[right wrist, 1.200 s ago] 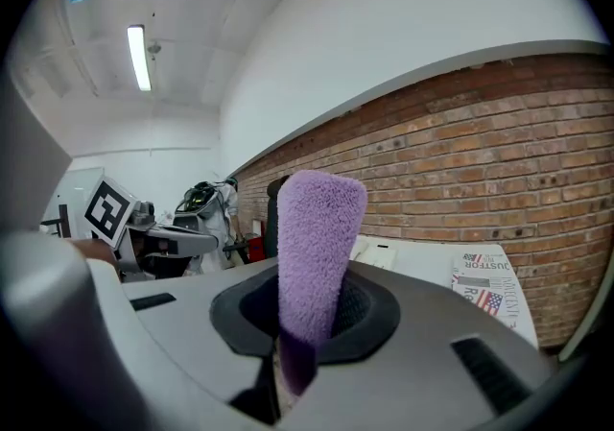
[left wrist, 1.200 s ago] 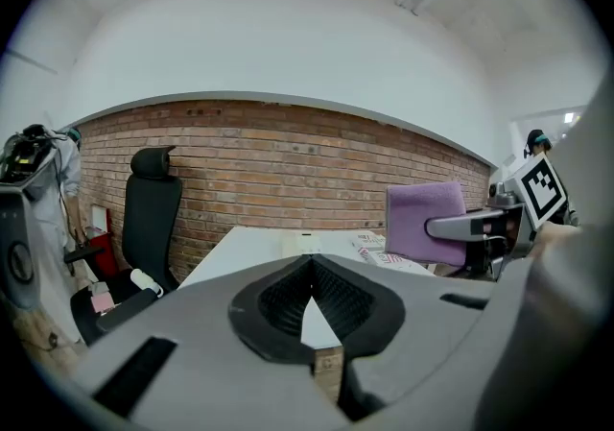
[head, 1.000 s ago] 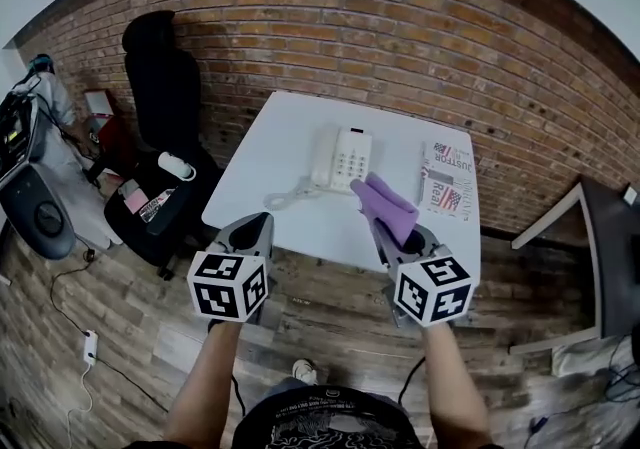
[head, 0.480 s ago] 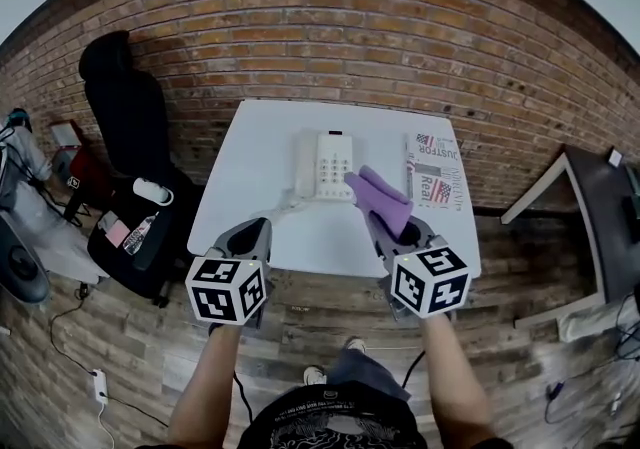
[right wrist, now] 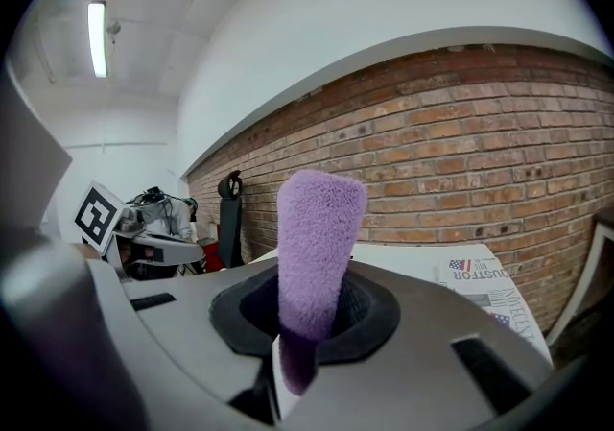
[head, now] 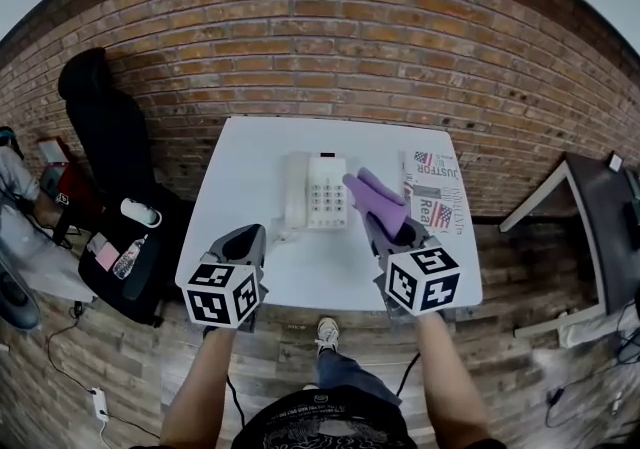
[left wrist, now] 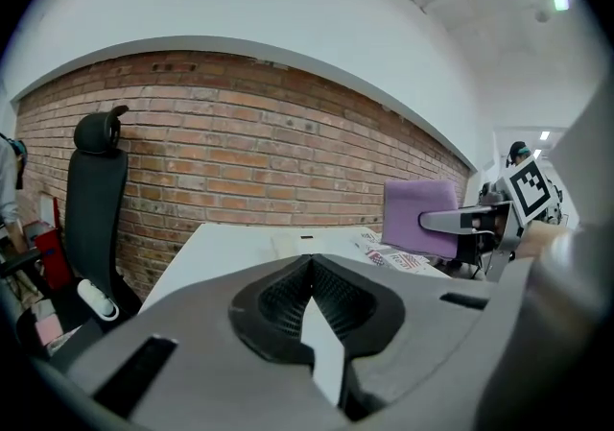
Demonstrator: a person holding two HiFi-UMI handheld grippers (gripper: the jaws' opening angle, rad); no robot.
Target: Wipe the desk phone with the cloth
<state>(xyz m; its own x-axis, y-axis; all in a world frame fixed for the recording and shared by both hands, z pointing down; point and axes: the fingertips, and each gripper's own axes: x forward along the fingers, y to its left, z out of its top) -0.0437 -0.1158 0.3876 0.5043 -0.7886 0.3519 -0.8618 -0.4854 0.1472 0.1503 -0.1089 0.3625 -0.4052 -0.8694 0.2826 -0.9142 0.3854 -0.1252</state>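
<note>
White counter [head: 250,152] set against a brick wall [head: 330,37], seen from above with both grippers held at its near edge. The phone [head: 320,192] lies near the middle of the counter, with its handset on its left side and its keypad facing up. A newspaper [head: 437,187] lies flat on the counter to the right of the phone. A black chair [head: 100,127] stands on the floor well to the left of the phone, off the counter. The right gripper [head: 378,229] is just near and right of the phone. Its fingers [right wrist: 374,314] are clamped on the lower end of a purple cloth [head: 378,199], which stands up out of them. In the head view the free end of the cloth lies by the phone's right edge; whether it touches the phone cannot be told. The left gripper [head: 255,234] is near and left of the phone, apart from it and over the counter's near edge. Its fingers [left wrist: 273,304] are pressed together with nothing between them. From the left gripper view, the cloth [left wrist: 419,216] and the right gripper [left wrist: 460,221] appear to the right of the phone.
</note>
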